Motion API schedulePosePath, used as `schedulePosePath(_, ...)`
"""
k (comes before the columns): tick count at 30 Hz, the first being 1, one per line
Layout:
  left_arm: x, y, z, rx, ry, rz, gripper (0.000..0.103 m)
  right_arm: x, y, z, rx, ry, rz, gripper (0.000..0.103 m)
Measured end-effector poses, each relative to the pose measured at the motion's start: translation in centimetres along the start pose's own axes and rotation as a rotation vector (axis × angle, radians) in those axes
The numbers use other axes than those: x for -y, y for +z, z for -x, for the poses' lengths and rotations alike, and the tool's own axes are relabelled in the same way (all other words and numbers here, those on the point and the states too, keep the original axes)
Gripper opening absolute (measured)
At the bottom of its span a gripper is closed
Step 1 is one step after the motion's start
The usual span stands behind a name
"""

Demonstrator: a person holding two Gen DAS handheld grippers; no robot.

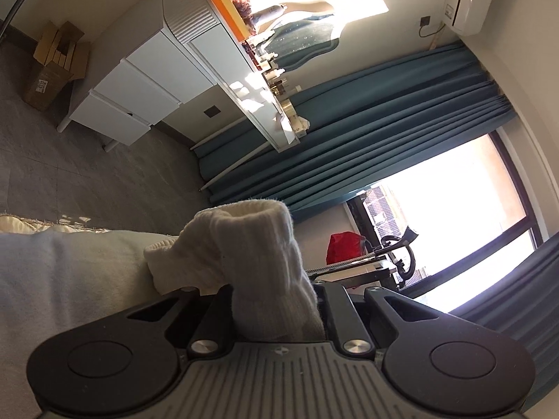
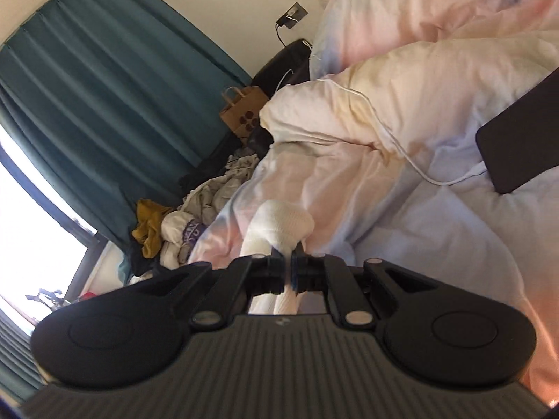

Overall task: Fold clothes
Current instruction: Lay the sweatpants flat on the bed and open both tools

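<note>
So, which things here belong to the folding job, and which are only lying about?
Belong to the job:
- white sock, clamped in the left gripper
- white sock end, clamped in the right gripper

Lying about:
- dark tablet and white cable on the duvet
- clothes heap
- paper bag

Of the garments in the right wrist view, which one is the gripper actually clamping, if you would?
The white ribbed knit sock, pinched by the right gripper. The mustard-yellow cloth and white printed garment lie heaped untouched by the teal curtain.
</note>
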State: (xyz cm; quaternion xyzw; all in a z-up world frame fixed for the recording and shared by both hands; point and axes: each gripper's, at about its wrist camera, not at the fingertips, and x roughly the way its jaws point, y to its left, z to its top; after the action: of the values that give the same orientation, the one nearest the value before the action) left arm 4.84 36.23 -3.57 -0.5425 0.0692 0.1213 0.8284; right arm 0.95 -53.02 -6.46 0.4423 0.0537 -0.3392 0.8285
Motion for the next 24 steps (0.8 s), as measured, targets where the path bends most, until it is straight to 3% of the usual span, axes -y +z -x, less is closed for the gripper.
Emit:
schedulePosePath(8, -2.1, 0.9, -1.8, -0.066, 0.125, -0.007, 0.009, 2.3, -1.0, -1.8, -0.086, -0.035, -0.08, 0.007)
schedulePosePath(14, -0.9, 4.1, -0.6, -0.169, 0.122, 0.027, 0.009, 2.5, 0.1, 0.6, -0.053, 0.084, -0.153, 0.007)
schedulePosePath(17, -2.8, 5.1, 0.0, -0.22, 0.143, 0.092, 0.008, 2.6, 1.1, 2.0, -0.023, 0.104, -0.142, 0.007)
schedulePosePath(22, -6.3, 6.8, 0.9, -0.303, 0.182, 0.205, 0.008, 5.6, 2.5, 3.2, -0.018, -0.015, -0.221, 0.007)
schedulePosePath(24, -7.3, 6.5, 0.8, -0.331, 0.2, 0.172, 0.009, 6.9, 2.4, 2.4, -0.06, -0.069, -0.235, 0.007)
